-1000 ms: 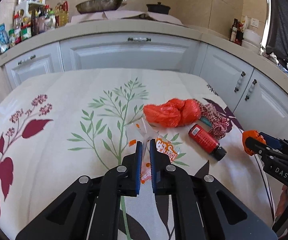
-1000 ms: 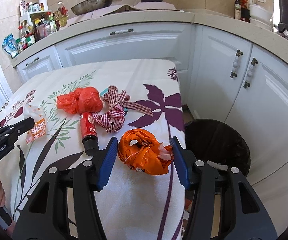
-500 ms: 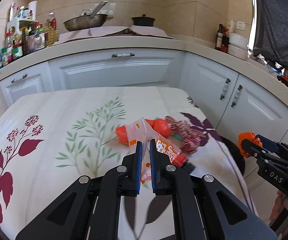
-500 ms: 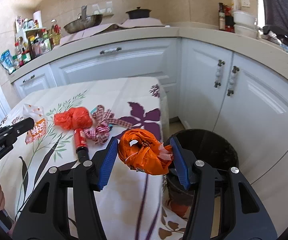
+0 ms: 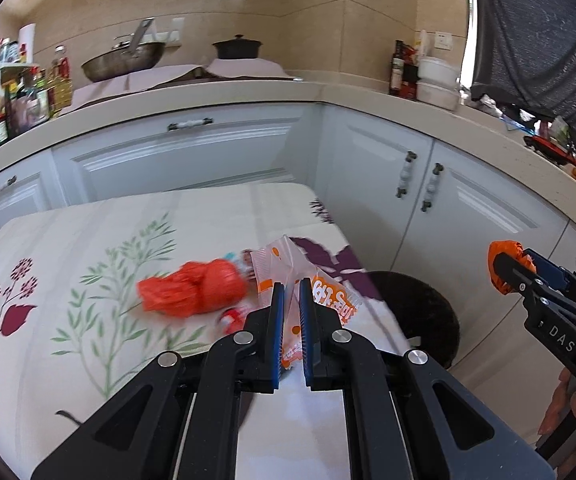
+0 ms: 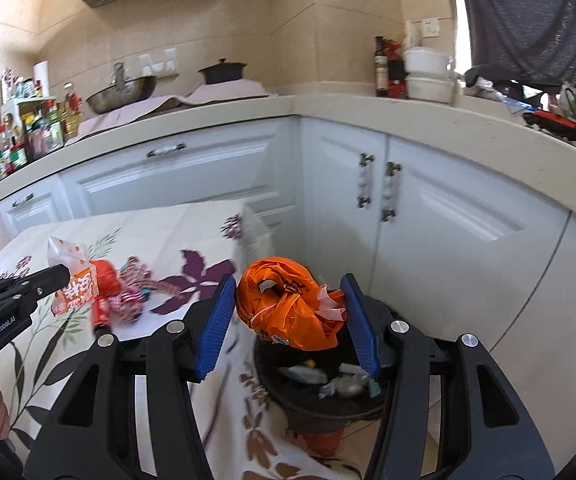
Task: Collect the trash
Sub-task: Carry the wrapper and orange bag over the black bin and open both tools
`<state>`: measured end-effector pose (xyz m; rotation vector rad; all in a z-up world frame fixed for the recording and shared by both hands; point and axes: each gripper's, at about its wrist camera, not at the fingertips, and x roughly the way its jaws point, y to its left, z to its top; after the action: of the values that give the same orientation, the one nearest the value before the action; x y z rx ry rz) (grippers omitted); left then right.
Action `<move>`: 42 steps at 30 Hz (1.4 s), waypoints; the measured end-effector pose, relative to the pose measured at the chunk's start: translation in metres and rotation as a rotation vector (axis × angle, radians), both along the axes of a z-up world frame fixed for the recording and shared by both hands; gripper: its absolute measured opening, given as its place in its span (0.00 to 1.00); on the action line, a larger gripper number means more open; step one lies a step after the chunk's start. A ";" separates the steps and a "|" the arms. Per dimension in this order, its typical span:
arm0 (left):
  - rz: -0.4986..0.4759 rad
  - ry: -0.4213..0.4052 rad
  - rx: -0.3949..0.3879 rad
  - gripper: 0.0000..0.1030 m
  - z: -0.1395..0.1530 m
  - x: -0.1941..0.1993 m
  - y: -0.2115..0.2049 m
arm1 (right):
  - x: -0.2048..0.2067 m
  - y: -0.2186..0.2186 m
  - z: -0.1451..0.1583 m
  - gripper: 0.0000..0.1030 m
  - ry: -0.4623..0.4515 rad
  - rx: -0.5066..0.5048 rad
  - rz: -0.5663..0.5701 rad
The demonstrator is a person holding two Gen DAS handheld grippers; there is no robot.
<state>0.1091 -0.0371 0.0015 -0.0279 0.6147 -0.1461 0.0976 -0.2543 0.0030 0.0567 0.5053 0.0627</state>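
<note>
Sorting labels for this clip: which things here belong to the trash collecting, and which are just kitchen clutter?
Job: orange bag in right gripper; snack wrapper in left gripper; red bag on table; black bin.

Clutter: wok; black pot; oil bottles.

A crumpled orange bag (image 6: pixel 288 304) hangs over the black bin (image 6: pixel 328 396); a clear orange-printed wrapper (image 5: pixel 308 280) is held aloft.
</note>
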 end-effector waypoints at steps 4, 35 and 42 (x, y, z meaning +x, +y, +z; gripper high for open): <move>-0.025 -0.017 -0.004 0.08 0.003 0.006 -0.020 | 0.000 -0.013 0.003 0.51 -0.026 -0.016 -0.025; -0.140 0.011 0.052 0.08 -0.022 0.068 -0.142 | 0.038 -0.087 -0.032 0.51 -0.021 -0.025 -0.158; -0.136 0.026 0.063 0.08 -0.029 0.082 -0.152 | 0.052 -0.092 -0.043 0.51 -0.001 -0.011 -0.166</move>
<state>0.1907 -0.1894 -0.0278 0.0728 0.6465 -0.2586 0.1498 -0.3460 -0.0395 0.0873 0.4978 -0.1023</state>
